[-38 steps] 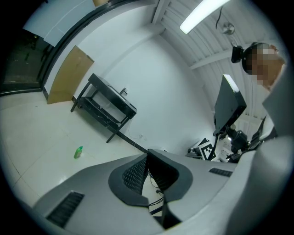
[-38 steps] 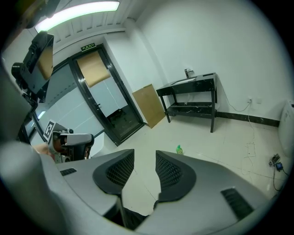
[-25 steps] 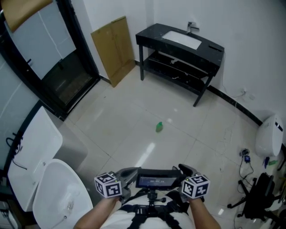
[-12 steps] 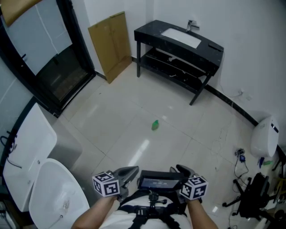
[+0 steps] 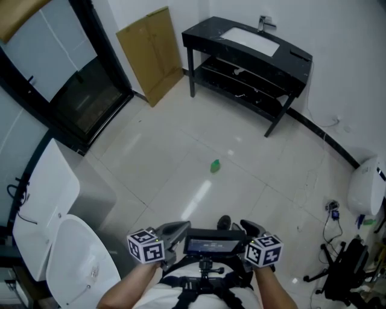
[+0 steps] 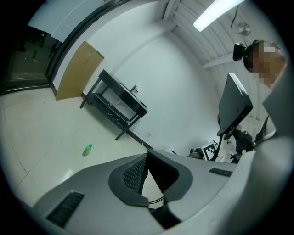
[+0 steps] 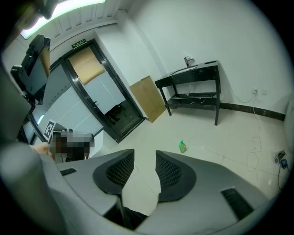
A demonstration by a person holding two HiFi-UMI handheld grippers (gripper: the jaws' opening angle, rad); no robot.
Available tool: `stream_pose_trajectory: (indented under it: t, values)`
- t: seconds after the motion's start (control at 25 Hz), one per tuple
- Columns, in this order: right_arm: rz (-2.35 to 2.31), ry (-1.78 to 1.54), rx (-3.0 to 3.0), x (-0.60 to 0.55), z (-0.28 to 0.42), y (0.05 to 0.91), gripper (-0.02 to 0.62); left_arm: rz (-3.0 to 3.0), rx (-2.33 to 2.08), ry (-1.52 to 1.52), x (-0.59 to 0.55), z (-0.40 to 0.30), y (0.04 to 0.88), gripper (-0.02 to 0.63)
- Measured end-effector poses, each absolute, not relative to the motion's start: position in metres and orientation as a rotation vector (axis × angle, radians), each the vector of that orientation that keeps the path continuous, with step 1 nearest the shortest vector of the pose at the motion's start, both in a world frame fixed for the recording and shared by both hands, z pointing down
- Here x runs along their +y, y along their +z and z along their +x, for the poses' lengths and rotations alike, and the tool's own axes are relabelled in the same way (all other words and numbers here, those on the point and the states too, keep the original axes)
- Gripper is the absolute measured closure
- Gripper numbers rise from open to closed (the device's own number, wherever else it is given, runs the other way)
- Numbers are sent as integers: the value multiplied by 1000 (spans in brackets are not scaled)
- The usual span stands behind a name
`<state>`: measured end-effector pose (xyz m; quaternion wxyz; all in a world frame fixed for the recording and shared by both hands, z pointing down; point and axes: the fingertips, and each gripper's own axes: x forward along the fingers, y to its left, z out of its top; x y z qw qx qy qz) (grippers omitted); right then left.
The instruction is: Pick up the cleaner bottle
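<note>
At the far left of the head view stood a white toilet (image 5: 72, 265) with its lid up, then a dark glass door (image 5: 84, 102) and a cardboard sheet (image 5: 149, 53) leaning on the wall. The left gripper (image 5: 176, 230) was held low and close to the person. Its own view showed its jaws pressed together with nothing between them (image 6: 147, 161). The cleaner bottle (image 5: 215, 166), small and green, stood alone on the glossy tiled floor (image 5: 163, 151) near the middle of the room, well apart from both grippers and in front of the black table (image 5: 205, 37) with a sink. The right gripper (image 5: 249, 228) had its jaws apart and empty, with bare floor showing between them (image 7: 140, 170). Loose cables (image 5: 330, 208) lay on the floor further right. The main risk seemed to be the long reach down to a light bottle on slick tile. A jaw arriving off-centre would probably tip it or send it sliding, and the closed left gripper would only push it unless it was opened first. The right gripper looked the readier one. Only the head view showed both grippers together, and the toilet. The left gripper view placed the bottle (image 6: 87, 149) off to its left and added a ceiling light (image 6: 220, 13). The right gripper view showed the bottle (image 7: 182, 146) most clearly, apparently upright with its cap on top.
</note>
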<state>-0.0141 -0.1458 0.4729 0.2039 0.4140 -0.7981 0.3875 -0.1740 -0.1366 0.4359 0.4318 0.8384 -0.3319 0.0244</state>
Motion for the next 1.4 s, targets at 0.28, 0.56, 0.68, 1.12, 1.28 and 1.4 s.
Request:
stream_pose_trajectory:
  t: [0.28, 0.56, 0.68, 1.12, 1.28, 1.4]
  values:
    - [1100, 1058, -2257, -214, 6, 466, 449, 2063, -877, 70, -193, -151, 436, 603]
    - [1080, 1087, -2247, -252, 36, 470, 449, 2075, -849, 98, -239, -111, 430, 603]
    - [1077, 1099, -2251, -261, 43, 470, 449, 2079, -848, 112, -250, -102, 429, 603]
    - [1102, 1130, -2261, -277, 77, 480, 449, 2091, -859, 153, -272, -75, 429, 603]
    - [1119, 1144, -2274, -281, 81, 481, 449, 2093, -855, 173, -273, -71, 429, 603]
    - [1124, 1152, -2277, -284, 84, 481, 449, 2095, -857, 181, -278, -68, 428, 603]
